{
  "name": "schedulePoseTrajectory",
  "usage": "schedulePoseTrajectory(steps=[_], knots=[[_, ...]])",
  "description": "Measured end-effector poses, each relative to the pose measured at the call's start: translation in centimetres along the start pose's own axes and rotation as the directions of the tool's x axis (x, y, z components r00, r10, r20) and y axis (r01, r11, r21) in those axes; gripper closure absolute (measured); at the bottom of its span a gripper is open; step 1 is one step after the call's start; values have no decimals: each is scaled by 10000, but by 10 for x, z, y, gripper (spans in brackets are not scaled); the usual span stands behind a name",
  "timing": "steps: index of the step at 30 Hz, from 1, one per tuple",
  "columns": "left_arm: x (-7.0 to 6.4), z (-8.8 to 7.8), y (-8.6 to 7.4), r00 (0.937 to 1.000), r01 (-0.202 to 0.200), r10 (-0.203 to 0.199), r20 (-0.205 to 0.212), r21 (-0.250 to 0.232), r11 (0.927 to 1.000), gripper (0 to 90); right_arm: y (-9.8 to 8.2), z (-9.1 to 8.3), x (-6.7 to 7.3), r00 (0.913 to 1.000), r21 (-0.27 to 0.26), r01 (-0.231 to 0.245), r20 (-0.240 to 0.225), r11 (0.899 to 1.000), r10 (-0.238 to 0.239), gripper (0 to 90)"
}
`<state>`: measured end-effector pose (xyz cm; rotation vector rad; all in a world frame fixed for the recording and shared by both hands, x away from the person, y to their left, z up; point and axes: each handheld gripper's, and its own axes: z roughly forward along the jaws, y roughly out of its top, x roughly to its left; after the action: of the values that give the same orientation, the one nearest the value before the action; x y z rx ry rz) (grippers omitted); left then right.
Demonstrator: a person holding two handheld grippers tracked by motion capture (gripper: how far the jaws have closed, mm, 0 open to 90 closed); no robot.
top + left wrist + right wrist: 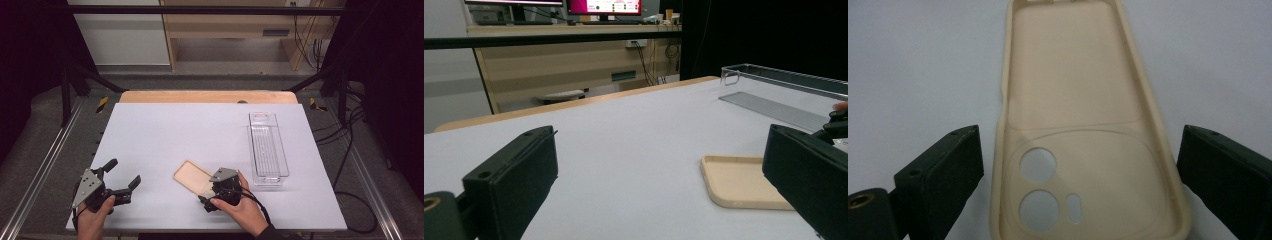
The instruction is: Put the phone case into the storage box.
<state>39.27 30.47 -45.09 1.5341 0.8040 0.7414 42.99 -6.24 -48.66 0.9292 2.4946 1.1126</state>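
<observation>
White sheeting covers the table (165,135), with a clear plastic tray (268,149) along its right edge and a beige phone case (1083,125) lying open side up near the front edge, right of centre. To grip it well, the right gripper (1080,175), jaws spread wide to either side of the camera-hole end without touching, should come down level and squeeze across both long rims, while the left gripper (120,181), also open and empty, waits at the front left corner. No brand or writing can be read on the case.

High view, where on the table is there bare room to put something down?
The widest free patch is the far left and middle of the table, left of the clear bin and beyond the left gripper. It is crowded at the near right, where the right gripper straddles the phone case.
</observation>
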Motion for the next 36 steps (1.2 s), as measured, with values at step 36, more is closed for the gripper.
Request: schedulePoseTrajectory(steps=[36], knots=[[-1, 0, 1, 9999, -11, 11, 143, 14, 10000, 10, -1, 8, 3, 9997, 201, 172, 159, 9996, -175, 33]])
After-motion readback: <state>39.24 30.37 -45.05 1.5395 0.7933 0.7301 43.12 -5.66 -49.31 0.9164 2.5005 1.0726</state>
